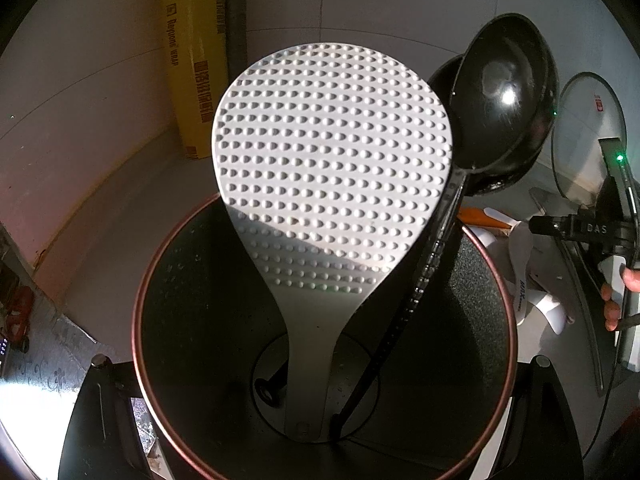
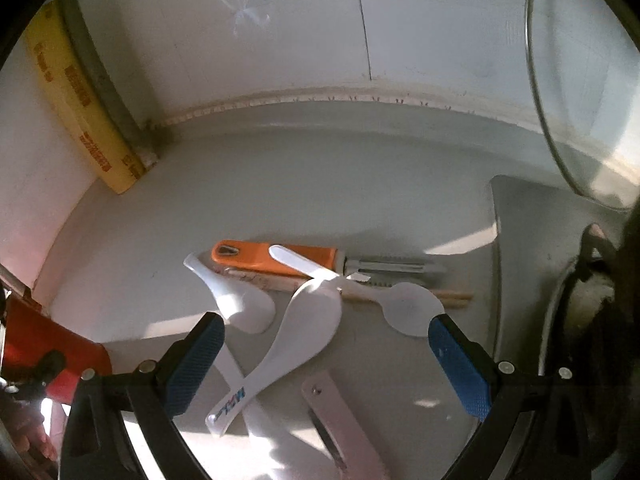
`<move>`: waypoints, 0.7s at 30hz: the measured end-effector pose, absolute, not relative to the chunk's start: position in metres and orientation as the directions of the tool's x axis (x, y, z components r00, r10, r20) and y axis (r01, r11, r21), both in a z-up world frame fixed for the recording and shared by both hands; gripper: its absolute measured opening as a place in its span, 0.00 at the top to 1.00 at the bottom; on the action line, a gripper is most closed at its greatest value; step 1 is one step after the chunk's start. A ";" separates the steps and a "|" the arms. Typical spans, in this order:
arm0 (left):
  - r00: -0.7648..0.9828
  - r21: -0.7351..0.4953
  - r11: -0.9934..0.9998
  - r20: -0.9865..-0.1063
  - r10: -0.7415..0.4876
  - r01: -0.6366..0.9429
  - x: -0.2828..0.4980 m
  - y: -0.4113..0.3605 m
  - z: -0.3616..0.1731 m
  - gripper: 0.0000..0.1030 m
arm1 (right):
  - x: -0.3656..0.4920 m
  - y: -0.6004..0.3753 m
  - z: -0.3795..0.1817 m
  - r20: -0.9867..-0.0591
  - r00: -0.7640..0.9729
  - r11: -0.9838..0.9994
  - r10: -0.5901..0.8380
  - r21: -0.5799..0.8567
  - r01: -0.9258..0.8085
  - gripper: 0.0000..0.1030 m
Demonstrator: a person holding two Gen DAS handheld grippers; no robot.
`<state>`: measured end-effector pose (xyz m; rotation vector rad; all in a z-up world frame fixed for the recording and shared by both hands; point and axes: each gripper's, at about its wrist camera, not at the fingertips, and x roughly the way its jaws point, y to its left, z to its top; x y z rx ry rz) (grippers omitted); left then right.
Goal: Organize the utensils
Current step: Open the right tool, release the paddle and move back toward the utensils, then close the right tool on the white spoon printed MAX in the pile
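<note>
Left hand-held gripper (image 1: 316,456): jaws closed around a dark copper-rimmed holder (image 1: 160,264), fingers on either side of it. Inside the holder, straight ahead: dimpled white rice paddle (image 1: 332,152), black ladle (image 1: 504,96) to its right, both handle-down.

Right hand-held gripper (image 2: 326,364): jaws wide, empty, over the tabletop (image 2: 280,184). Just ahead between the blue pads (image 2: 460,364): crossed white spoons (image 2: 312,320), orange-handled peeler (image 2: 280,258) beyond.

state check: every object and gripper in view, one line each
left gripper: shut on utensil holder
utensil holder: upright, holds two utensils
rice paddle: standing in holder, head up
black ladle: standing in holder, bowl up
right gripper: open, empty, above the spoons
white spoons: loose on counter, crossed
orange-handled peeler: flat on counter
glass lid: leaning upright
</note>
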<state>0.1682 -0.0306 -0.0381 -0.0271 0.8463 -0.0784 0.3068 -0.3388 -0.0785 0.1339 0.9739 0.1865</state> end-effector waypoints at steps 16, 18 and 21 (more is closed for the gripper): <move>0.662 -0.050 0.998 -0.747 -0.063 0.039 0.166 -0.047 -0.039 0.13 | 0.327 -0.343 -0.103 -0.822 0.492 0.955 0.287 0.286 -0.080 0.58; 0.662 -0.050 0.998 -0.747 -0.063 0.039 0.166 -0.046 -0.039 0.13 | 0.328 -0.343 -0.104 -0.823 0.491 0.955 0.285 0.286 -0.075 0.65; 0.662 -0.051 0.998 -0.747 -0.064 0.039 0.166 -0.046 -0.039 0.13 | 0.326 -0.345 -0.105 -0.821 0.497 0.955 0.282 0.288 -0.066 0.76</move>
